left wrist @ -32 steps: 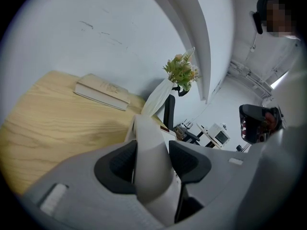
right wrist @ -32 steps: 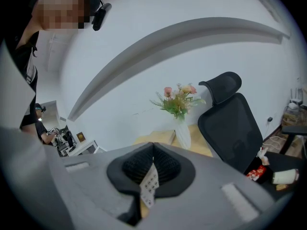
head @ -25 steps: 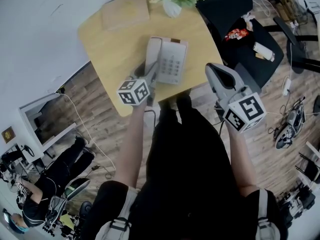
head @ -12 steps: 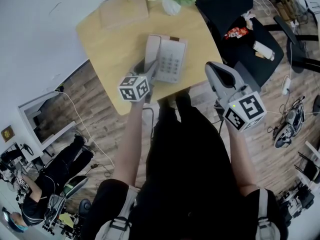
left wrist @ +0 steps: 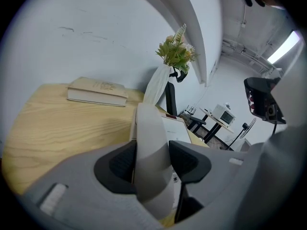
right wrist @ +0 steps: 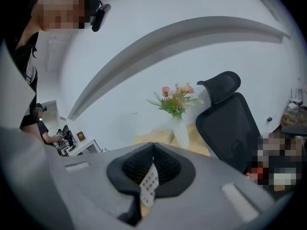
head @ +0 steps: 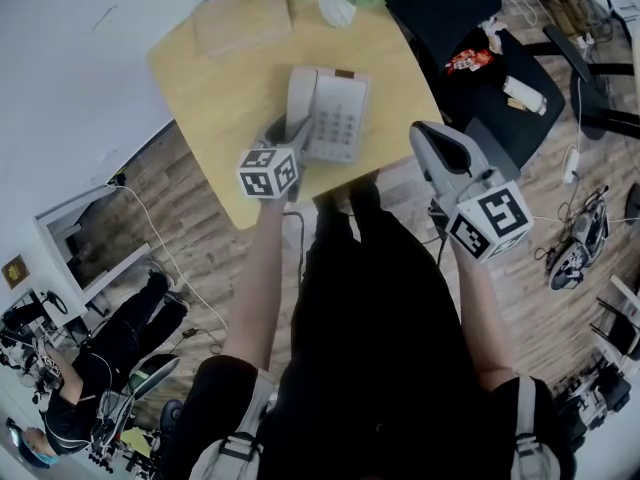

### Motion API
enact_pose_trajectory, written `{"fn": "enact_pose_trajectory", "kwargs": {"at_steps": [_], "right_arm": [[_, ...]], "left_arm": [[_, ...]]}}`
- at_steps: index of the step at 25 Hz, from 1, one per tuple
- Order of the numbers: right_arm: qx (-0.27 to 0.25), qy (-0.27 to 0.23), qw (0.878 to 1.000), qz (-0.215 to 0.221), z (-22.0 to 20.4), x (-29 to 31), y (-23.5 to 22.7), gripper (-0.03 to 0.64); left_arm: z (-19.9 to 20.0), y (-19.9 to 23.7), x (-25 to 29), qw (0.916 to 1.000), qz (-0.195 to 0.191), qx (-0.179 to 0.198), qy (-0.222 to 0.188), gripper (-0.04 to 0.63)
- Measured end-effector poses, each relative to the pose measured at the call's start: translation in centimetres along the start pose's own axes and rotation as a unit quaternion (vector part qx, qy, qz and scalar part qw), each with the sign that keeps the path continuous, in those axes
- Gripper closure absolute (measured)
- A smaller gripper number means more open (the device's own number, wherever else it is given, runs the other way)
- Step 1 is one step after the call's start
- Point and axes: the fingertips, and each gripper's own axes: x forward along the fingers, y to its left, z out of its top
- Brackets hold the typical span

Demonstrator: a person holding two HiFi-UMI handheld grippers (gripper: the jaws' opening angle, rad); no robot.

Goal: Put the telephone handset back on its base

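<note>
The left claw (head: pixel 288 133) reaches forward at the end of an outstretched left forearm (head: pixel 262 268). Its jaws press against both sides of the handset (left wrist: pixel 149 143), which stands between them. The right claw (head: pixel 430 140) is held off to the right on the right forearm (head: pixel 478 308), pointing forward, with its jaws closed and their tips meeting. The left marker cube (head: pixel 268 171) and the right marker cube (head: pixel 490 222) both face up towards the head.
</note>
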Motion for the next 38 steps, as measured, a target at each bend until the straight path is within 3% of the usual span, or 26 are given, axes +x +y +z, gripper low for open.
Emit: {"fn": "enact_pose_trajectory", "kwargs": {"at_steps": [23, 38], "right_arm": [[0.007, -0.006, 1.0, -0.015, -0.4, -0.9, 0.5, 0.614], [-0.002, -0.025, 0.999, -0.03, -0.1, -2.0, 3.8, 0.614]], "left_arm": [[1.1, 0.1, -0.4, 0.9998, -0.002, -0.001, -0.021, 0.376], [1.4, 0.0, -3.6, 0.9991, -0.019, 0.006, -0.037, 0.397]]}}
